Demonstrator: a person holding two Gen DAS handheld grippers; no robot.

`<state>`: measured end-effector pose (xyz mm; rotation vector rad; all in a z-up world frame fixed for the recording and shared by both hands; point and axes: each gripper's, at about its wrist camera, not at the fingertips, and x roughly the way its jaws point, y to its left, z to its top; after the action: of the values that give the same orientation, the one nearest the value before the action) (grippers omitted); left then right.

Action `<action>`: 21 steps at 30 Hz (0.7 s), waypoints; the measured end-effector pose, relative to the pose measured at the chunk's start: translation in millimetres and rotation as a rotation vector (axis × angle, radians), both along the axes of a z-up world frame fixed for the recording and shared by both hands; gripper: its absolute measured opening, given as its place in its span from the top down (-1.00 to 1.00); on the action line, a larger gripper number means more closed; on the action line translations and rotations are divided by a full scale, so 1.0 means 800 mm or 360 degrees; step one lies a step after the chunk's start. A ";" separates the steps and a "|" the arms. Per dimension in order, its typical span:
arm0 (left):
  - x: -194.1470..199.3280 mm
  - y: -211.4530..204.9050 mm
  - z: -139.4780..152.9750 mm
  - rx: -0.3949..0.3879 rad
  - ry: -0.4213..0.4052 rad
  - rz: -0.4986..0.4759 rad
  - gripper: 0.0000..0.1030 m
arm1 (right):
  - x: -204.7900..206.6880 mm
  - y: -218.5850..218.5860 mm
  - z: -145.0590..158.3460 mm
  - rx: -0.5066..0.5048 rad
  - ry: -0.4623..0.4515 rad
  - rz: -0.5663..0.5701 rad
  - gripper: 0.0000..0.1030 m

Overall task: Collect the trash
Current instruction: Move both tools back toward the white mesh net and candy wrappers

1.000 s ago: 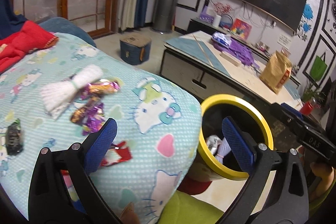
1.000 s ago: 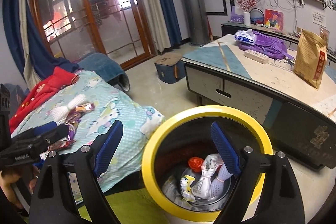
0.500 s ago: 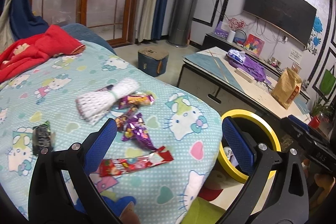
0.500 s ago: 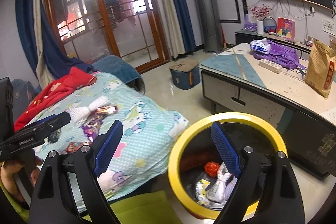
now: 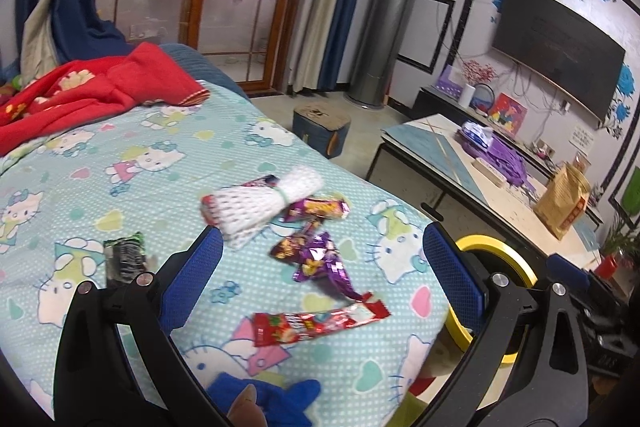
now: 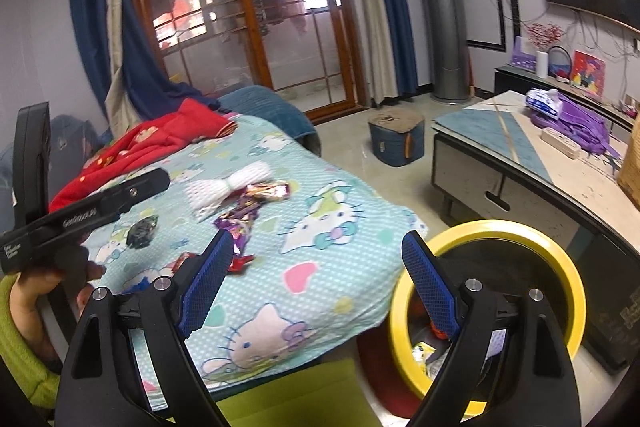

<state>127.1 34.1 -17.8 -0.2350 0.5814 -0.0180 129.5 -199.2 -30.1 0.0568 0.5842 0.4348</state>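
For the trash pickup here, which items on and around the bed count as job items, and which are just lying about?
Job items: red wrapper, purple wrappers, orange-purple wrapper, dark wrapper, white foam net, yellow-rimmed bin.

Lying about: red blanket, brown paper bag, blue stool, purple bag.

The left hand-held gripper swung away from the yellow-rimmed bin and back over the bed, bringing the red wrapper and purple wrappers between its wide-spread jaws. The right hand-held gripper drew back from over the bin toward the bed's edge, empty.
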 end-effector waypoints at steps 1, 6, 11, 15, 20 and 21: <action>0.000 0.005 -0.001 -0.0004 0.0000 0.0011 -0.79 | 0.000 0.005 0.000 -0.0003 0.0002 0.0016 -0.62; 0.003 0.037 -0.006 -0.0045 0.0023 0.0080 -0.79 | 0.004 0.034 -0.001 -0.0017 0.0021 0.0096 -0.62; 0.001 0.065 -0.012 -0.0086 0.0039 0.0144 -0.78 | 0.012 0.068 -0.008 -0.0048 0.0055 0.0183 -0.62; 0.001 0.089 -0.018 -0.0127 0.0051 0.0182 -0.78 | 0.021 0.097 -0.016 -0.0083 0.0077 0.0241 -0.62; 0.005 0.112 -0.029 -0.0171 0.0080 0.0191 -0.64 | 0.040 0.132 -0.030 -0.0121 0.0135 0.0306 -0.61; 0.006 0.115 -0.032 -0.0183 0.0091 0.0190 -0.62 | 0.046 0.140 -0.034 -0.0133 0.0148 0.0312 -0.61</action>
<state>132.0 126.3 -43.7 -0.3826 0.6229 0.0713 166.0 -87.1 -57.5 -0.0610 0.7019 0.5998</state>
